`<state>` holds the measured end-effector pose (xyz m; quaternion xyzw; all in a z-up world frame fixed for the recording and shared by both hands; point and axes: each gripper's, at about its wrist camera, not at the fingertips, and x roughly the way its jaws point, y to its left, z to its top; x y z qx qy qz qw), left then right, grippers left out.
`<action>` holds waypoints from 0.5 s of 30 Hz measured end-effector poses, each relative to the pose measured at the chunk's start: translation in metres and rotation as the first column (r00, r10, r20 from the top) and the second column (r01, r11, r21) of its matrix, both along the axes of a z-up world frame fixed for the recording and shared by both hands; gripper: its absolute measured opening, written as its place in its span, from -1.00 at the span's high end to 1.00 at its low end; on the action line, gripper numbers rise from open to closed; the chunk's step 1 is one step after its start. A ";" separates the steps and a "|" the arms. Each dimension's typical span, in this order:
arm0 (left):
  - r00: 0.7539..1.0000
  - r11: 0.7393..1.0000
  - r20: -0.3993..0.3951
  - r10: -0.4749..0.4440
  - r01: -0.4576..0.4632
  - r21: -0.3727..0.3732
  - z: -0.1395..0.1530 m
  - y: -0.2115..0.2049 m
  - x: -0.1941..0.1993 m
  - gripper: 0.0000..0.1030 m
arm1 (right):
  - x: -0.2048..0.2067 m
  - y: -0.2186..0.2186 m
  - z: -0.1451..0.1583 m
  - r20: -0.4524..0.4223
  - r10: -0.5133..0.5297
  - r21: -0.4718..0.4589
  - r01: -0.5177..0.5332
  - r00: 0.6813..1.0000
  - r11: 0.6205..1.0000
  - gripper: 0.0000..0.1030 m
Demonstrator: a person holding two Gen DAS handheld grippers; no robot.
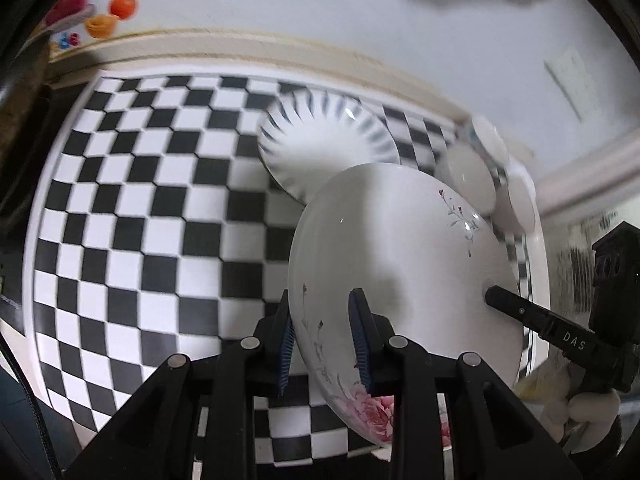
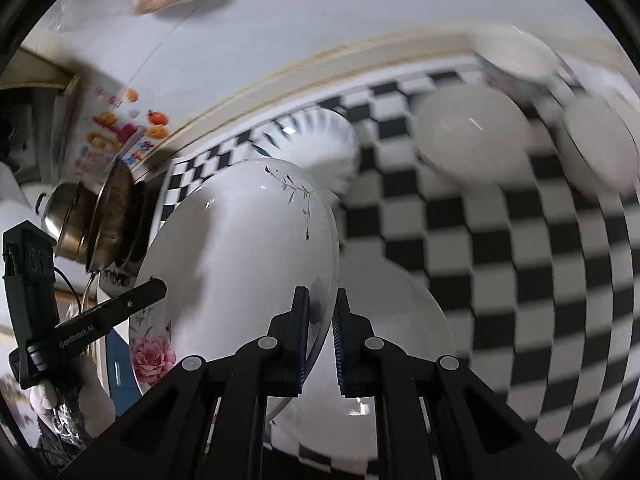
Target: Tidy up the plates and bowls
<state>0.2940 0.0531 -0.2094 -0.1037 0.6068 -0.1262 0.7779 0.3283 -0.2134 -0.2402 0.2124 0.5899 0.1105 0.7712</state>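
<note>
- The left gripper (image 1: 326, 340) and right gripper (image 2: 322, 336) each pinch opposite rims of the floral plate (image 1: 400, 248), held tilted at frame centre above the checkered worktop (image 1: 140, 220).
- Still loose: the striped plate (image 1: 324, 136) and white bowls (image 2: 472, 136) at upper right.

A white floral plate (image 1: 400, 248) hangs tilted above the checkered table (image 1: 140, 220); a blue-striped plate (image 1: 324, 140) and plain white bowls (image 2: 472, 136) lie behind
</note>
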 end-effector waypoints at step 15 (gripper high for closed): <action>0.989 0.990 -0.090 -0.114 0.121 0.075 -0.047 -0.043 -0.027 0.54 | -0.074 -0.040 -0.059 -0.103 -0.110 0.002 0.111 0.989 0.994 0.75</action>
